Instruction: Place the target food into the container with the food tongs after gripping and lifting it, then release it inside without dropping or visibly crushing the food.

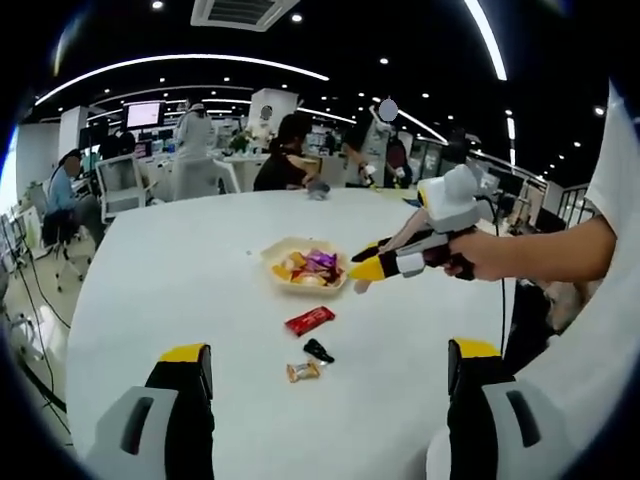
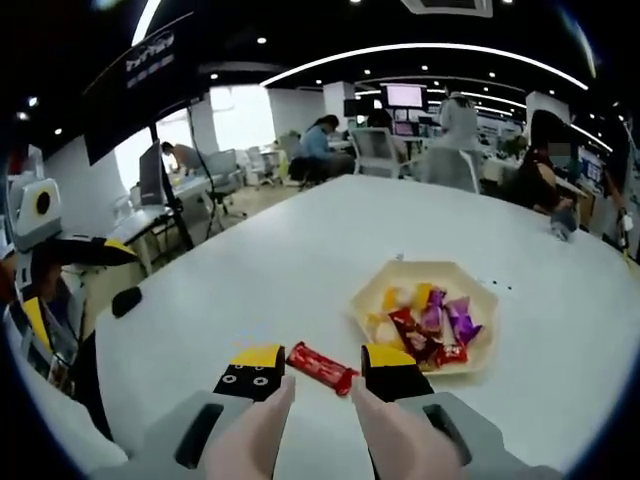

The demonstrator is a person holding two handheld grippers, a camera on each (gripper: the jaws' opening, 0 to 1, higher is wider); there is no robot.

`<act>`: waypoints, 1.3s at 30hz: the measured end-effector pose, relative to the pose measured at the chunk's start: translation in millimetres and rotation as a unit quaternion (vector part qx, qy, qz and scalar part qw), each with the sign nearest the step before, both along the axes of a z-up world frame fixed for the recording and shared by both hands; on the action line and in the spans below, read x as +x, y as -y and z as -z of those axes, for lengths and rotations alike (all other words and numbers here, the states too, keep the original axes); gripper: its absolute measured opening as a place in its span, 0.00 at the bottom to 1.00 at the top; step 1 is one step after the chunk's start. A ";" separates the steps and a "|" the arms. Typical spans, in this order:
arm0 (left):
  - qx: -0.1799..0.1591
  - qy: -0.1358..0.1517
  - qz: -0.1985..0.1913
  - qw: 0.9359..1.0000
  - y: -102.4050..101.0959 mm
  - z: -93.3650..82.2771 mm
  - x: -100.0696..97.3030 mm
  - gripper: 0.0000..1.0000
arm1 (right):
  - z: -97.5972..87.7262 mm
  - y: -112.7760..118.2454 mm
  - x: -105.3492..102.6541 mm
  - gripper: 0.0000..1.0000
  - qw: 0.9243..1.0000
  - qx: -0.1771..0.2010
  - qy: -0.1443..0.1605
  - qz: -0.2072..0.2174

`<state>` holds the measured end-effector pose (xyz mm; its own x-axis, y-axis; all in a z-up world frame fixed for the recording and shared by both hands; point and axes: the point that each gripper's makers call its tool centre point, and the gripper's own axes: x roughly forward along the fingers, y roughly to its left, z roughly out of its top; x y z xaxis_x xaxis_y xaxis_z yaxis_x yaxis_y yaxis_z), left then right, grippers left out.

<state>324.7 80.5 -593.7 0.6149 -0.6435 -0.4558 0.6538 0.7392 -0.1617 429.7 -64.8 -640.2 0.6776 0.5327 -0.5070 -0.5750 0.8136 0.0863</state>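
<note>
In the left gripper view I held my left gripper (image 1: 325,365) wide apart above the white table (image 1: 180,270). In the right gripper view my right gripper (image 2: 328,371) stood apart around the red candy bar (image 2: 320,367), beside the tray (image 2: 482,362).

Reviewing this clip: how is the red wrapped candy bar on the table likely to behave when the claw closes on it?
The red wrapped candy bar lies flat between the right claw jaws on the white table, so it probably won't roll. Its glossy wrapper may be slippery and could slide. It looks small and thin, so likely light, and a hard squeeze might crush it.
</note>
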 end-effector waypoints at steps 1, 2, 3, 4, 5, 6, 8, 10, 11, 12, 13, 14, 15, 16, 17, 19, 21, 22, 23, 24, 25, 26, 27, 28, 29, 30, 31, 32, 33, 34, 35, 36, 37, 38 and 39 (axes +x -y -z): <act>0.001 0.000 -0.001 1.000 -1.4 -0.2 -0.4 0.98 | 0.9 -1.2 0.7 0.30 1.000 0.000 -0.001 -0.001; 0.002 0.001 -0.004 1.000 -3.9 -1.1 -1.4 0.98 | 3.4 -4.8 1.8 0.30 1.000 0.002 -0.003 -0.006; 0.002 0.001 -0.006 1.000 -4.8 -1.1 -1.6 0.98 | 4.2 -6.9 1.8 0.30 1.000 0.001 -0.004 -0.006; 0.003 -0.001 -0.009 1.000 -7.0 -0.5 -2.3 0.98 | 5.5 -8.8 2.4 0.30 1.000 0.001 -0.004 -0.008; 0.004 -0.002 -0.011 1.000 -8.4 0.1 -3.0 0.98 | 6.2 -9.6 2.8 0.30 1.000 0.001 -0.004 -0.009; 0.005 -0.002 -0.011 1.000 -9.1 0.4 -3.3 0.98 | 9.5 -13.1 4.5 0.30 1.000 -0.001 -0.007 -0.013; 0.006 -0.005 -0.019 1.000 -15.7 1.9 -5.6 0.98 | 13.0 -16.7 7.4 0.30 1.000 -0.010 -0.003 -0.022; 0.006 -0.005 -0.024 1.000 -19.1 2.3 -6.8 0.98 | 16.5 -19.9 9.7 0.30 0.998 -0.032 0.007 -0.046; 0.006 -0.007 -0.027 1.000 -21.6 3.2 -7.5 0.98 | 16.8 -23.7 12.2 0.30 0.997 -0.040 0.021 -0.062; 0.006 -0.008 -0.029 1.000 -23.2 3.4 -7.9 0.98 | 17.4 -25.6 13.9 0.30 0.996 -0.043 0.027 -0.069; 0.007 -0.008 -0.031 0.999 -25.6 4.0 -8.4 0.98 | 21.0 -28.3 14.2 0.29 0.996 -0.044 0.022 -0.078; 0.008 -0.009 -0.032 0.999 -26.5 4.5 -8.4 0.98 | 22.3 -29.8 13.9 0.29 0.995 -0.046 0.020 -0.086; 0.009 -0.011 -0.035 0.999 -29.0 5.5 -8.6 0.98 | 25.1 -34.4 16.7 0.29 0.992 -0.053 0.029 -0.109; 0.009 -0.011 -0.037 0.999 -30.5 5.9 -8.5 0.98 | 26.3 -34.7 17.8 0.29 0.991 -0.058 0.031 -0.113; 0.010 -0.013 -0.040 0.999 -32.5 7.0 -8.3 0.98 | 30.8 -37.1 19.0 0.29 0.989 -0.063 0.031 -0.129; 0.012 -0.016 -0.043 0.999 -34.8 8.2 -8.2 0.98 | 37.2 -43.0 19.7 0.29 0.984 -0.065 0.031 -0.164; 0.013 -0.018 -0.046 0.999 -36.4 9.3 -8.1 0.98 | 40.8 -46.5 21.5 0.29 0.976 -0.082 0.047 -0.197; 0.015 -0.020 -0.048 0.999 -37.5 10.4 -8.0 0.98 | 43.7 -50.3 20.3 0.29 0.969 -0.088 0.054 -0.224; 0.016 -0.021 -0.050 0.998 -38.1 11.0 -7.7 0.98 | 47.1 -51.7 21.2 0.29 0.964 -0.098 0.059 -0.241; 0.017 -0.022 -0.052 0.998 -38.8 11.9 -7.3 0.98 | 48.4 -54.5 21.1 0.29 0.959 -0.101 0.065 -0.257; 0.018 -0.025 -0.056 0.998 -39.8 13.6 -6.7 0.98 | 50.6 -57.1 22.4 0.29 0.953 -0.102 0.074 -0.276; 0.019 -0.028 -0.058 0.998 -40.3 14.6 -6.4 0.98 | 55.4 -57.0 27.2 0.29 0.948 -0.111 0.080 -0.288; 0.019 -0.029 -0.059 0.998 -40.5 15.4 -6.1 0.98 | 56.6 -59.3 26.3 0.29 0.947 -0.104 0.073 -0.293; 0.020 -0.031 -0.061 0.997 -40.4 16.2 -6.0 0.98 | 57.4 -63.1 25.4 0.29 0.946 -0.092 0.070 -0.304; 0.024 -0.035 -0.064 0.997 -40.9 17.8 -5.5 0.98 | 67.3 -61.0 30.4 0.29 0.940 -0.103 0.067 -0.318; 0.024 -0.035 -0.065 0.997 -41.0 18.1 -5.2 0.98 | 71.0 -61.7 30.8 0.29 0.936 -0.104 0.067 -0.329; 0.025 -0.037 -0.067 0.997 -41.1 18.6 -4.9 0.98 | 73.0 -63.7 28.1 0.29 0.934 -0.098 0.062 -0.338; 0.025 -0.038 -0.068 0.997 -41.3 18.7 -4.5 0.98 | 75.3 -63.5 28.7 0.29 0.933 -0.099 0.061 -0.341; 0.026 -0.038 -0.071 0.996 -41.7 19.0 -3.9 0.98 | 80.4 -62.0 31.7 0.29 0.930 -0.104 0.061 -0.346; 0.029 -0.040 -0.074 0.996 -42.1 19.7 -3.6 0.98 | 82.8 -62.8 30.9 0.29 0.927 -0.099 0.061 -0.357; 0.030 -0.041 -0.076 0.996 -42.4 20.2 -3.5 0.98 | 85.8 -62.1 31.3 0.29 0.927 -0.098 0.057 -0.358; 0.031 -0.042 -0.077 0.996 -42.7 20.4 -3.4 0.98 | 89.3 -61.1 33.0 0.29 0.927 -0.099 0.055 -0.358; 0.031 -0.043 -0.079 0.995 -42.9 20.7 -3.3 0.98 | 88.9 -63.1 29.4 0.29 0.927 -0.089 0.048 -0.362; 0.032 -0.044 -0.081 0.995 -43.4 21.2 -3.2 0.98 | 90.5 -63.1 28.9 0.29 0.928 -0.085 0.042 -0.362; 0.034 -0.045 -0.082 0.995 -43.6 21.7 -3.3 0.98 | 93.9 -61.3 32.3 0.29 0.928 -0.088 0.042 -0.359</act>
<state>321.5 124.1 -615.3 0.6646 -0.5032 -0.5523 0.5079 0.8464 -0.1599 461.9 -3.4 -734.1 0.2215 0.7764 -0.5901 -0.9731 0.2156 -0.0815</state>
